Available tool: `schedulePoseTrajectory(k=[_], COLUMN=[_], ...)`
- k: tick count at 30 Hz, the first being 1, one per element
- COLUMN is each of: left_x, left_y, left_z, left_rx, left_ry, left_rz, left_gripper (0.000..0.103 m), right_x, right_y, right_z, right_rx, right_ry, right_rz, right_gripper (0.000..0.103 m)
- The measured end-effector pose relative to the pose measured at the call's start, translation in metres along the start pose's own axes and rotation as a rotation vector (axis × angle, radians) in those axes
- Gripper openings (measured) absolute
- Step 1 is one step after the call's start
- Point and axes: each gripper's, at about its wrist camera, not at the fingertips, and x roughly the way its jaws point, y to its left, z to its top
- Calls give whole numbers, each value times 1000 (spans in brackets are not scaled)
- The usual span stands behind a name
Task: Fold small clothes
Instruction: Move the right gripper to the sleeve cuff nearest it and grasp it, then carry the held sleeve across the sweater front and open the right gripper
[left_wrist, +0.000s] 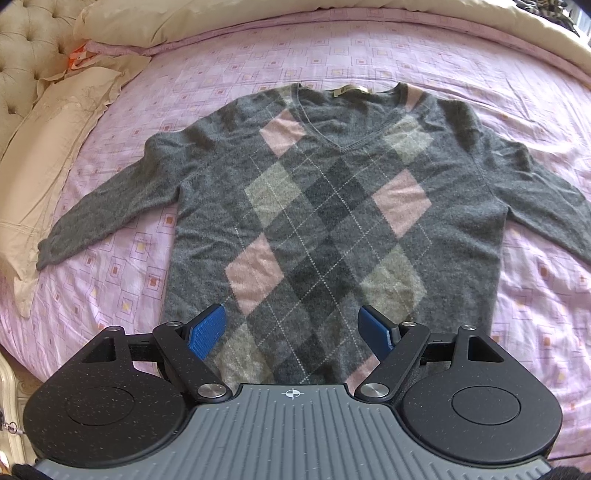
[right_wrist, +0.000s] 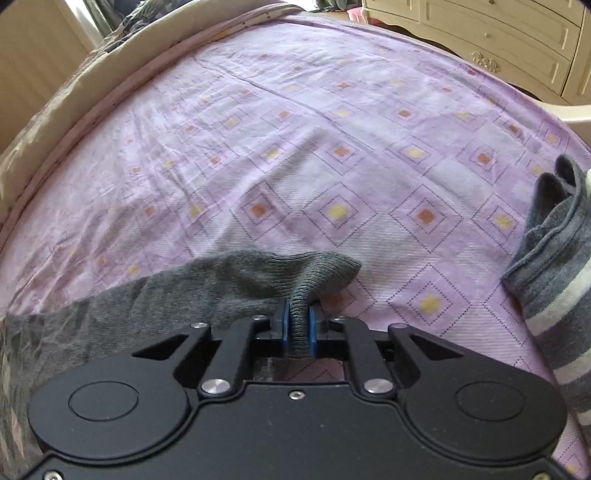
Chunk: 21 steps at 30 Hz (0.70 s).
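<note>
A grey argyle sweater (left_wrist: 332, 206) with pink and pale diamonds lies face up and spread flat on a lilac patterned bedsheet (left_wrist: 369, 55), neck away from me. My left gripper (left_wrist: 293, 326) hovers open above the sweater's hem, with nothing between its blue pads. In the right wrist view, my right gripper (right_wrist: 296, 325) is shut on the ribbed cuff of the sweater's grey sleeve (right_wrist: 221, 284). The sleeve trails off to the left over the bedsheet (right_wrist: 332, 147), and the cuff end bulges past the fingertips.
Cream pillows (left_wrist: 55, 147) and a tufted headboard (left_wrist: 26, 51) lie at the left. A grey and white striped garment (right_wrist: 554, 277) sits at the right on the sheet. A beige duvet (right_wrist: 55, 122) borders the bed's far side, and a cream dresser (right_wrist: 498, 37) stands beyond.
</note>
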Motion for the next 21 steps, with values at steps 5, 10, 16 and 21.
schedulePoseTrajectory(k=[5, 10, 16, 21], left_x=[6, 18, 35, 47], left_y=[13, 37, 75, 114], left_z=[0, 2, 7, 13], left_rx=[11, 19, 30, 6], left_ry=[-15, -18, -13, -26], left_rz=[-27, -76, -136, -123], left_gripper=[78, 78, 78, 78], right_x=[-36, -83, -122, -132], right_y=[43, 117, 238, 340], right_z=[7, 6, -17, -58], right_rx=[-45, -121, -233, -319], right_ry=[-45, -89, -97, -53], right_rz=[87, 207, 365, 516], right_gripper=[18, 18, 18, 18])
